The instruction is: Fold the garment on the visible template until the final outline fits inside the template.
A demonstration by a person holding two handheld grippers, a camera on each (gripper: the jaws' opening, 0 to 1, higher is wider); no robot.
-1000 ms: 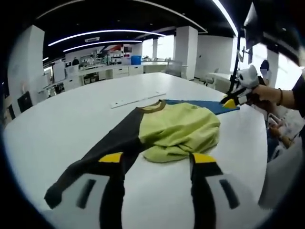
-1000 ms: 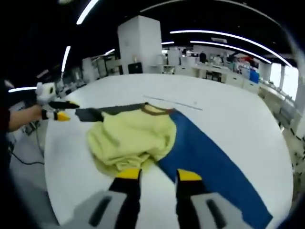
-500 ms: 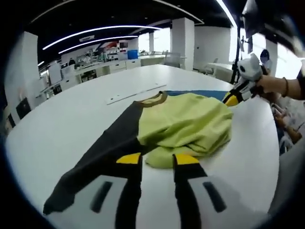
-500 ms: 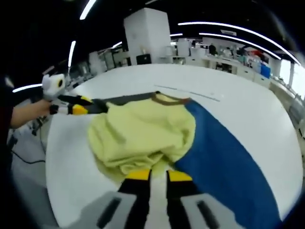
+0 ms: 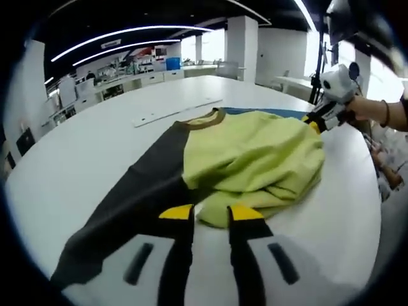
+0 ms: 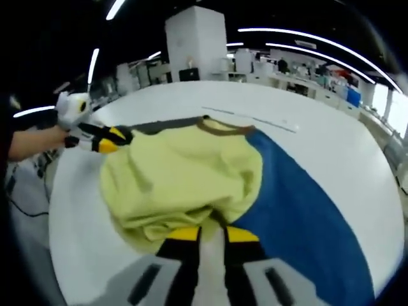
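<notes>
Left gripper view
Garment: shirt (image 5: 248, 159) with yellow-green body bunched on the white table (image 5: 89, 146), black sleeve (image 5: 127, 210) running toward the near edge.
Left gripper (image 5: 207, 213): fingers narrowly apart at the shirt's near hem, nothing clearly pinched.
Strip (image 5: 175, 111): flat beyond the collar.

Right gripper view
Garment: blue sleeve (image 6: 299, 210) stretched to the table's near edge.
Right gripper (image 6: 207, 234): fingers narrowly apart at the hem; grip cannot be told.
Left gripper: at the shirt's far side, held by a hand (image 6: 35, 140).
</notes>
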